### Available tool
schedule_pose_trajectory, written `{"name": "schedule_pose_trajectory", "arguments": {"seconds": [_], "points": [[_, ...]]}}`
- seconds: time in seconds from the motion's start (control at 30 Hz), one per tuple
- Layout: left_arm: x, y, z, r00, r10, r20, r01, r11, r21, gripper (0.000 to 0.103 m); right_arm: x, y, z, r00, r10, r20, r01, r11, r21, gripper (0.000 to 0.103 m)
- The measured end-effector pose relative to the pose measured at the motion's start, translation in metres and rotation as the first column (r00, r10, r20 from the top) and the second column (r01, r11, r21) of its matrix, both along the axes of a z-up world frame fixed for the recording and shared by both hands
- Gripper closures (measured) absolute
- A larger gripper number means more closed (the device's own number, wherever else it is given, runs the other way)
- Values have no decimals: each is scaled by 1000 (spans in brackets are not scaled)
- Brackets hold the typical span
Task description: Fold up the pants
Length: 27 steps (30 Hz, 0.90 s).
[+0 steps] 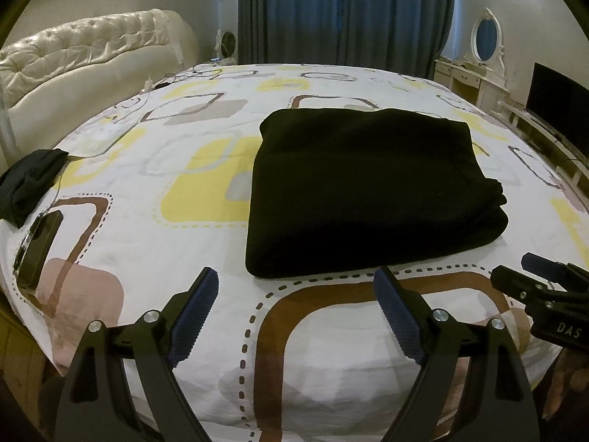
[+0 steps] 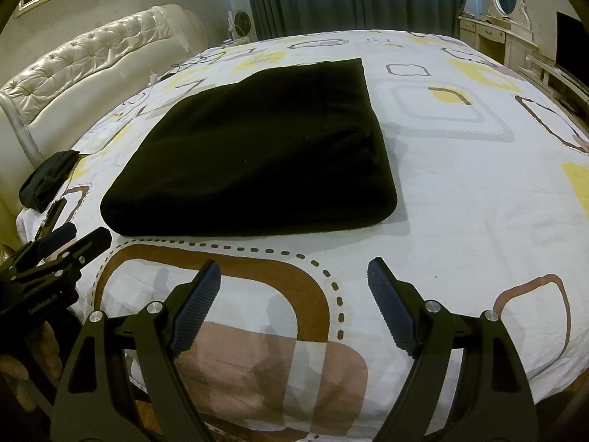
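The pants (image 1: 368, 191) lie folded in a black block on the bed (image 1: 147, 221), so dark that their layers barely show. Left gripper (image 1: 296, 287) and right gripper (image 2: 291, 280) both gape wide, empty, just short of the near edge, their bases cut off.

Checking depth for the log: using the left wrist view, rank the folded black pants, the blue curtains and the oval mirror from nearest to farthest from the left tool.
1. Folded black pants: on the bed just ahead of the open left tool.
2. Oval mirror: on the dresser, far right.
3. Blue curtains: back wall, centre.

Mirror and curtains are close to call.
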<state>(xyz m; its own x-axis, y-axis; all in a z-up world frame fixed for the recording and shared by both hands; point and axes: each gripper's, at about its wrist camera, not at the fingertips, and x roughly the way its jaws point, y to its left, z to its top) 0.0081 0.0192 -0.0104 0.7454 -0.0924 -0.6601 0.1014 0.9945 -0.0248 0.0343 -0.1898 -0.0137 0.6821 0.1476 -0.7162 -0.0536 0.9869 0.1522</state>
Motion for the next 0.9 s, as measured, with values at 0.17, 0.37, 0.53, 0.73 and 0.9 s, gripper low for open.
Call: {"name": "schedule_pose_trajectory", "arguments": {"seconds": [0.17, 0.37, 0.53, 0.73, 0.9], "points": [[-1, -3, 3, 1000, -8, 16, 8, 1000, 7, 18, 0, 0, 0, 1000, 1, 1, -1, 1000, -1, 21], [0, -7, 4, 1000, -21, 20, 20, 1000, 11, 18, -1, 0, 1, 1000, 1, 4, -1, 1000, 0, 21], [2, -7, 3, 999, -32, 6, 32, 999, -16, 18, -1, 0, 1, 1000, 2, 3, -2, 1000, 0, 21], [4, -10, 1, 999, -44, -1, 44, 999, -5, 18, -1, 0, 1, 1000, 0, 3, 0, 1000, 0, 21], [4, -13, 2, 998, -59, -1, 59, 998, -8, 17, -1, 0, 1, 1000, 0, 3, 0, 1000, 1, 21]]}}
